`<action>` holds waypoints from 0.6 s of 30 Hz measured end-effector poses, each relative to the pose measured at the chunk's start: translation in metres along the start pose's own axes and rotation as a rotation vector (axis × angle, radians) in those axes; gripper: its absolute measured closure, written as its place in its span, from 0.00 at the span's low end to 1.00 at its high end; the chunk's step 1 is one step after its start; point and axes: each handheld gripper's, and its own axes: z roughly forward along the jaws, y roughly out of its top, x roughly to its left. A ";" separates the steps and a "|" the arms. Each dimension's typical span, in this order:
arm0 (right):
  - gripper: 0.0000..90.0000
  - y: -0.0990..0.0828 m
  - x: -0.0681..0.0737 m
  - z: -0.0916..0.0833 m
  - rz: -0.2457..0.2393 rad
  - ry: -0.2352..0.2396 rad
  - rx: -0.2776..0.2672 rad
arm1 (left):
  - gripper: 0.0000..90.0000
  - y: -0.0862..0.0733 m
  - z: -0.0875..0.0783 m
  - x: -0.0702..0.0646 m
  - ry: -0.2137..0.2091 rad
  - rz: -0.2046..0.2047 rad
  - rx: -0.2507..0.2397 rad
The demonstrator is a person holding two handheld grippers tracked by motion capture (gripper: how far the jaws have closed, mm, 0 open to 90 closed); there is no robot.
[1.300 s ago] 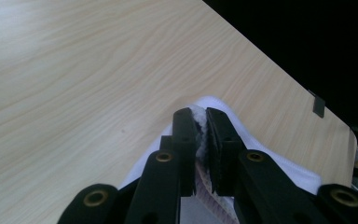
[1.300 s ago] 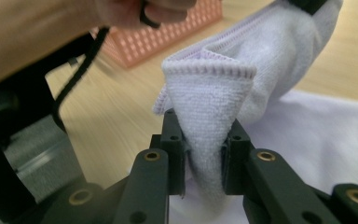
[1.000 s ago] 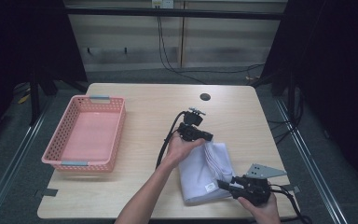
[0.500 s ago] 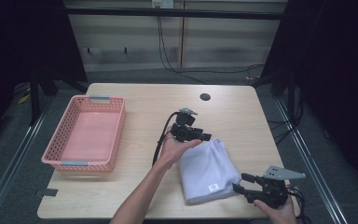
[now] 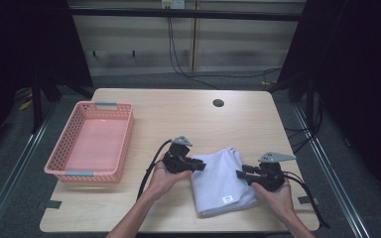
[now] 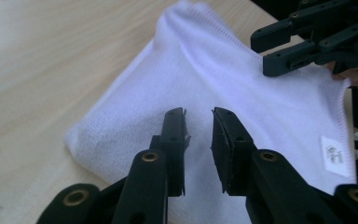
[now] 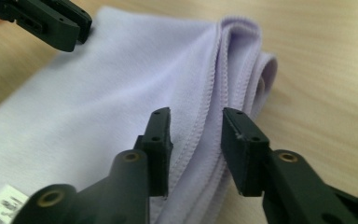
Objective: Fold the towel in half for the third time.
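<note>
the pale wooden worktop [image 5: 178,114] spans the middle of the high view. a pink basket [image 5: 92,143] sits at centre left. a folded white towel [image 5: 221,179] lies lower centre, label up. the left claw [image 5: 200,165] and right claw [image 5: 240,174] flank it, each a little open, holding nothing, hovering over its edges.
</note>
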 end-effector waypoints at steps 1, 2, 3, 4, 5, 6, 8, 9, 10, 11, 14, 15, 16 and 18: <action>0.79 -0.002 -0.001 0.002 0.000 0.007 0.026 | 0.83 -0.002 0.004 0.003 0.000 -0.020 0.006; 0.81 -0.005 0.000 0.002 -0.002 -0.004 0.046 | 0.83 -0.004 0.006 0.004 -0.003 -0.026 0.004; 0.82 -0.008 0.002 0.002 -0.009 -0.012 0.059 | 0.84 -0.005 0.008 0.004 0.005 -0.016 -0.001; 0.82 -0.010 0.002 0.002 -0.002 -0.012 0.066 | 0.84 -0.005 0.010 0.004 0.004 -0.024 -0.006; 0.82 -0.011 0.002 0.000 0.007 -0.012 0.064 | 0.84 -0.005 0.011 0.006 0.008 -0.019 0.001; 0.82 -0.011 0.003 -0.001 0.013 -0.009 0.072 | 0.85 -0.006 0.012 0.006 0.017 -0.008 0.002; 0.82 -0.014 0.002 -0.002 0.023 0.002 0.071 | 0.85 -0.007 0.013 0.007 0.015 -0.011 -0.001; 0.82 -0.016 0.003 -0.002 0.020 0.005 0.076 | 0.85 -0.007 0.014 0.006 0.020 -0.011 -0.004; 0.82 -0.016 0.005 -0.003 0.003 0.005 0.083 | 0.85 -0.008 0.014 0.005 0.025 -0.004 -0.004; 0.81 -0.017 0.006 -0.003 0.005 0.009 0.087 | 0.85 -0.008 0.013 0.004 0.030 0.010 -0.001; 0.81 -0.019 0.012 -0.004 -0.017 0.022 0.093 | 0.84 -0.010 0.011 0.002 0.035 0.012 0.002; 0.81 -0.020 0.015 -0.005 -0.034 0.023 0.101 | 0.84 -0.012 0.009 0.001 0.036 0.010 0.004; 0.80 -0.020 0.017 -0.005 -0.032 0.032 0.104 | 0.84 -0.013 0.007 0.001 0.033 0.012 0.012; 0.79 -0.022 0.020 -0.007 -0.034 0.052 0.106 | 0.83 -0.015 0.004 0.000 0.023 0.009 0.009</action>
